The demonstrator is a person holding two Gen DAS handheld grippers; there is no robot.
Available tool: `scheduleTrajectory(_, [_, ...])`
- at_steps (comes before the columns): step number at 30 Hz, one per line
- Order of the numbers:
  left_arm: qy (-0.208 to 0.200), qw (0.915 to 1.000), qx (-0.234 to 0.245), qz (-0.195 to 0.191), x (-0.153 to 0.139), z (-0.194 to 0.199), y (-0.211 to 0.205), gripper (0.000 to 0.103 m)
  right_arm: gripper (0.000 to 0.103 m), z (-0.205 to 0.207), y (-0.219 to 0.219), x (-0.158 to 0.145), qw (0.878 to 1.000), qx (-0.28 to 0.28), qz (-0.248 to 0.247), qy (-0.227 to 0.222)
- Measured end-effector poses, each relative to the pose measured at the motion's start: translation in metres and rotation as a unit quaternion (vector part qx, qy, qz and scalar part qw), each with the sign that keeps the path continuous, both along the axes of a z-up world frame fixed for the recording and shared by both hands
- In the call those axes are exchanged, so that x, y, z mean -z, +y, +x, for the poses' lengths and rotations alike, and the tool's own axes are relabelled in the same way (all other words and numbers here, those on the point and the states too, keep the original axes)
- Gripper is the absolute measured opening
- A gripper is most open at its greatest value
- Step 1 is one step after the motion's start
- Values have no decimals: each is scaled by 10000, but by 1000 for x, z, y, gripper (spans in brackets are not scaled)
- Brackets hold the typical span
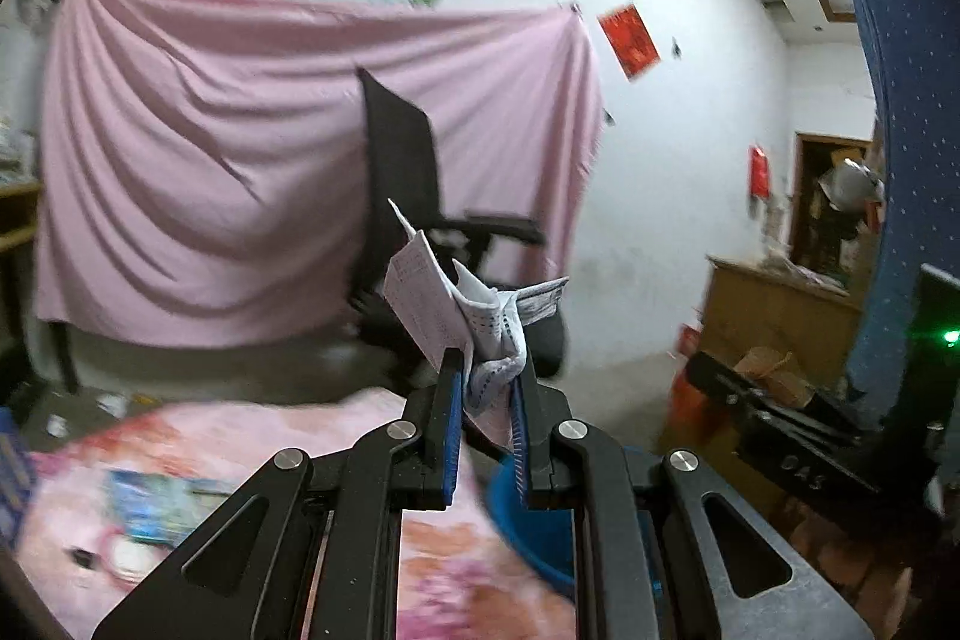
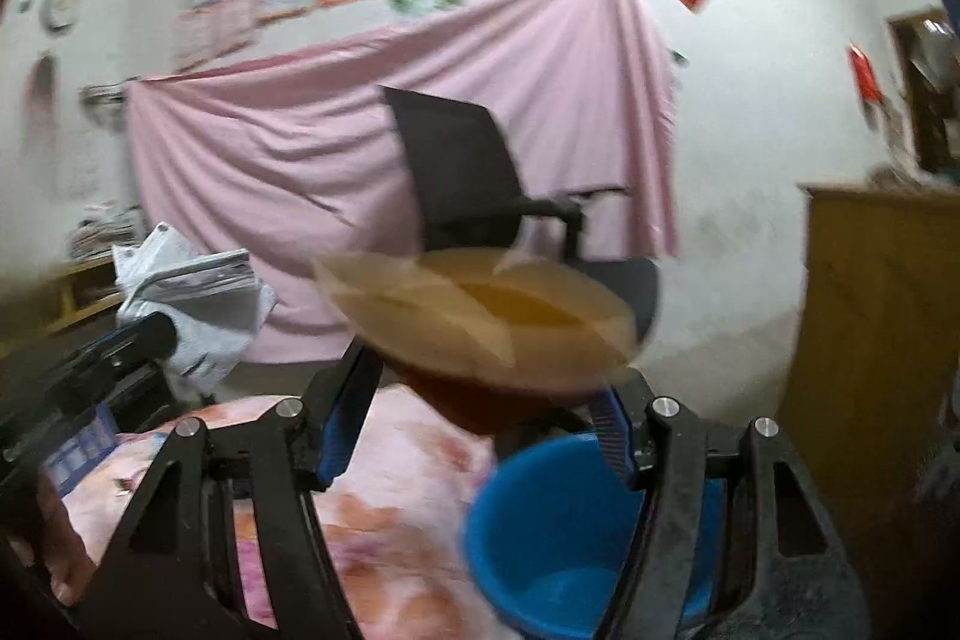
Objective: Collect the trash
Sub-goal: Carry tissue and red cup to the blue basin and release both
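My left gripper (image 1: 486, 364) is shut on a crumpled sheet of printed white paper (image 1: 456, 304), which sticks up past the fingertips. The same paper (image 2: 198, 316) shows at the left of the right wrist view, with the left gripper's fingers (image 2: 144, 334) below it. My right gripper (image 2: 480, 382) stands wide, its blue pads against the sides of a blurred, brownish translucent bowl-like container (image 2: 480, 316). A blue bucket (image 2: 570, 538) sits low under the right gripper. Its rim (image 1: 516, 508) also shows behind the left fingers.
A pink flowered bedcover (image 1: 180, 460) lies below both grippers. A black office chair (image 2: 462, 172) stands ahead, in front of a pink sheet (image 1: 180, 160) hung on the wall. A wooden cabinet (image 2: 870, 340) stands at the right, with boxes (image 1: 774, 370) beside it.
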State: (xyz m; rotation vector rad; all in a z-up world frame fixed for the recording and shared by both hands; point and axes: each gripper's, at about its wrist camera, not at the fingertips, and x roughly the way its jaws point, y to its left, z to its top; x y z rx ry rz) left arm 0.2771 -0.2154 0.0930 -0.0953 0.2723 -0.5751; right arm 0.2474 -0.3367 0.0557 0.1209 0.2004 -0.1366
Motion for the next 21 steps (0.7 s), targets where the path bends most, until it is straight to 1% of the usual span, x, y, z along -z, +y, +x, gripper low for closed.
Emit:
scheduleTrajectory(2, [218,9996,187,75,4,9,-19,12,83,5,-21,9,9995,156,115,235])
scheduleTrajectory(4, [490,9981,326,198,14,22,-37,12,83,14,-32,18,9988,195,214,402])
scheduleTrajectory(6, [799,9954,433,305,25,38,-52,12,82,23,-41,33,9975,213,269,613])
scheduleTrajectory(9, [1239,9897,589,417,38,54,-63,12,82,38,-57,52,9943,180,419,960])
scheduleTrajectory(11, [1533,9847,707,445,47,66,-72,13,82,41,-64,60,9926,183,542,1072])
scheduleTrajectory(14, [1813,9791,776,496,55,74,-81,14,83,46,-69,63,9909,229,614,1176])
scheduleTrajectory(16, [1963,9760,804,492,58,76,-83,16,83,42,-70,64,9903,268,640,1202])
scheduleTrajectory(17, [2009,9750,806,496,59,77,-83,18,83,42,-70,64,9900,286,657,1219])
scheduleTrajectory(19, [2103,9730,812,491,62,79,-83,25,84,42,-75,63,9895,323,685,1233])
scheduleTrajectory(20, [2128,9727,799,471,62,79,-82,34,85,41,-77,63,9894,341,695,1228])
scheduleTrajectory(21, [2129,9729,781,445,63,78,-83,38,86,43,-79,63,9894,353,709,1220])
